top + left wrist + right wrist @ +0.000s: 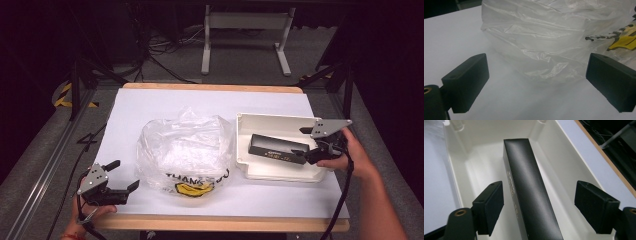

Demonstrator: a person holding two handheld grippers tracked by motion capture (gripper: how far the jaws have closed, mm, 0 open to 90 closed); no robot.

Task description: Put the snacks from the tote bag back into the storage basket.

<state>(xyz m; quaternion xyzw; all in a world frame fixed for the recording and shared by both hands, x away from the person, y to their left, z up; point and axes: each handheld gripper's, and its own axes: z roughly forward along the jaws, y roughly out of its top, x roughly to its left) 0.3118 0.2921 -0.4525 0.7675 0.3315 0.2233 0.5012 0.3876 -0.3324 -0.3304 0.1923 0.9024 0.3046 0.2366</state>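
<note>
Black box (531,195): long, slim, matte carton with small gold print along one side; lies flat in the white tray (571,165), running lengthwise between the right gripper's spread jaws, touching neither.
Plastic bag (541,37): clear, crumpled, with black lettering and a yellow mark; sits on the white tabletop just ahead of the left gripper's parted jaws.

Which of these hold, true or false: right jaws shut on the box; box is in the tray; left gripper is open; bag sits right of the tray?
1. The right gripper is shut on the black box. False: its jaws stand open either side of it.
2. The box lies in the white tray. True.
3. The left gripper is open. True.
4. The plastic bag sits right of the tray. False: left of it.
</note>
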